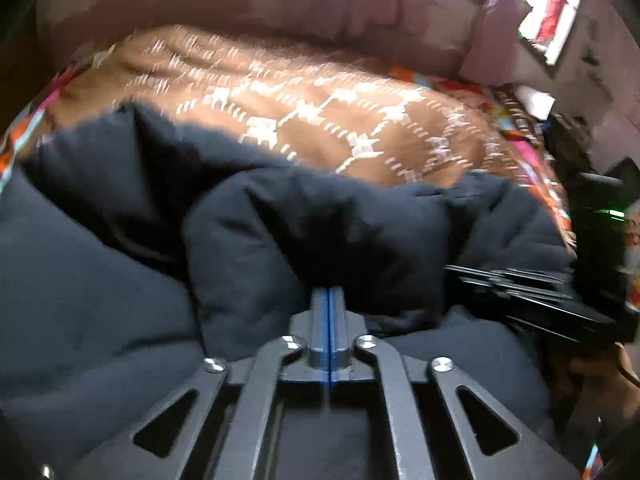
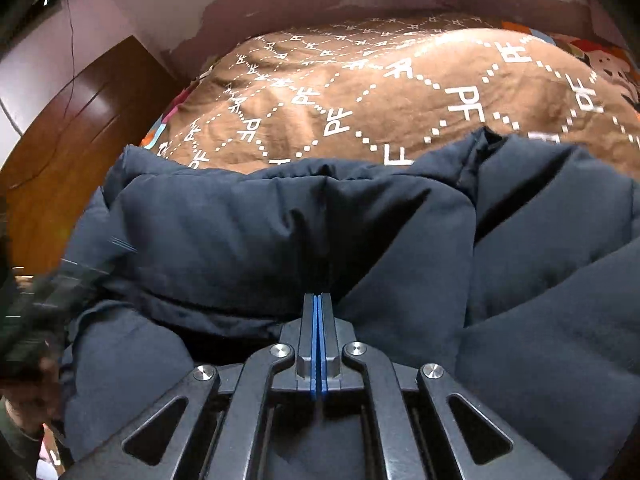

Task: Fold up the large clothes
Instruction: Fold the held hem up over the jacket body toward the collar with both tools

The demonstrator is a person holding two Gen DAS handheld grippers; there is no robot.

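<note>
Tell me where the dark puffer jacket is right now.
The dark puffer jacket fills the lower half of both wrist views, lying on the brown patterned blanket, pinched by both the left gripper and right gripper.

Left gripper (image 1: 328, 294): dark grey metal linkage arms with triangular cut-outs, four round silver screw heads, grey finger blocks faced with thin blue pads (image 1: 323, 320). Right gripper (image 2: 319, 300): identical build, same dark arms, silver screws and blue-lined fingers (image 2: 325, 340). No markings legible on either.
</note>
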